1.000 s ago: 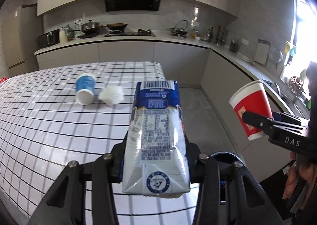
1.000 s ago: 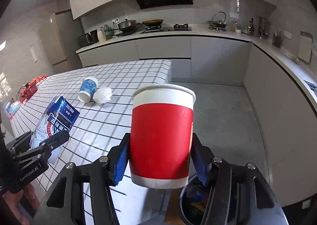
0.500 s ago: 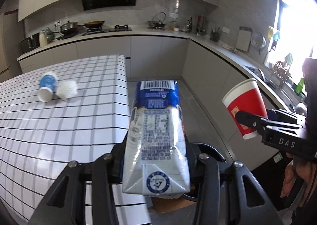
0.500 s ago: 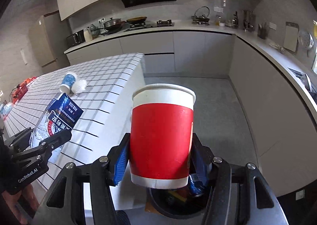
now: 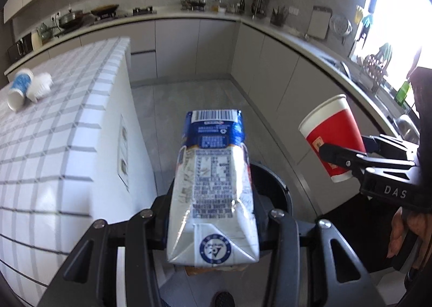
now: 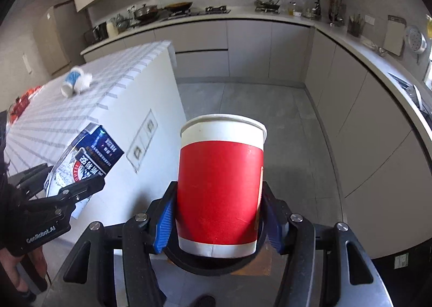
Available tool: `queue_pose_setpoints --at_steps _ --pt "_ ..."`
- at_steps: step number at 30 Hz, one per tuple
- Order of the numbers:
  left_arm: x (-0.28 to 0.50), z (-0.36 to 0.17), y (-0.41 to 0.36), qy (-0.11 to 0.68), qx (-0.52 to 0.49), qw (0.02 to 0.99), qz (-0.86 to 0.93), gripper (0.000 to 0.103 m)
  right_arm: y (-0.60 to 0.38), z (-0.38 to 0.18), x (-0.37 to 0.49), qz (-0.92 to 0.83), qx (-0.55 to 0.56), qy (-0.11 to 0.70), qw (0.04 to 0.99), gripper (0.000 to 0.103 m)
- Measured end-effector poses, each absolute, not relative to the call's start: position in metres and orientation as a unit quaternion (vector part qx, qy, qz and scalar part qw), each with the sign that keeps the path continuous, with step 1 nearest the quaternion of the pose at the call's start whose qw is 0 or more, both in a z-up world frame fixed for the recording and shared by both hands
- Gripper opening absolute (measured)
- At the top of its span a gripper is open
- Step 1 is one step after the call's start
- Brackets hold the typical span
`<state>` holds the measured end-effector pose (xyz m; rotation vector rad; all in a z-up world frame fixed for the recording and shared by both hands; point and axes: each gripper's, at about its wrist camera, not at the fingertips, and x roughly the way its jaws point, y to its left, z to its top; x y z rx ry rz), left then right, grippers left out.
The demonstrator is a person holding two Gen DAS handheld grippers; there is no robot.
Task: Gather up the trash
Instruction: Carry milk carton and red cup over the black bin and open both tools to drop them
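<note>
Left gripper (image 5: 213,215) jaws clench the milk carton (image 5: 213,185), long axis pointing 12 o'clock; right gripper (image 6: 217,223) jaws grasp the upright red cup (image 6: 220,190).

The black round trash bin (image 5: 272,185) on the floor is mostly hidden in the left wrist view behind the blue-and-white milk carton (image 5: 213,188); in the right wrist view the red paper cup with a white rim (image 6: 220,185) covers it, leaving only a dark arc of rim, so its contents cannot be made out. The carton's small print is too blurred to read. On the white grid-patterned bench (image 5: 54,144), the tipped blue-and-white small cup (image 5: 18,87) and crumpled white tissue (image 5: 40,84) are motion-smeared. The left claw's (image 5: 213,215) pads are concealed by the carton's sides.
</note>
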<state>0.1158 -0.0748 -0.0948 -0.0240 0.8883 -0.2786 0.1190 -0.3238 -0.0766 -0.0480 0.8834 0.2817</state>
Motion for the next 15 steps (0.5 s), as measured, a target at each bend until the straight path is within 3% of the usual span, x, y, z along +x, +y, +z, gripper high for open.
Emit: queue_pose_setpoints --at_steps 15 --pt "0.126 -0.184 -0.112 0.509 -0.035 0.850 -0.133 0.049 -0.326 -0.195 0.140 0.204 -0.100 0.511 0.829 0.062"
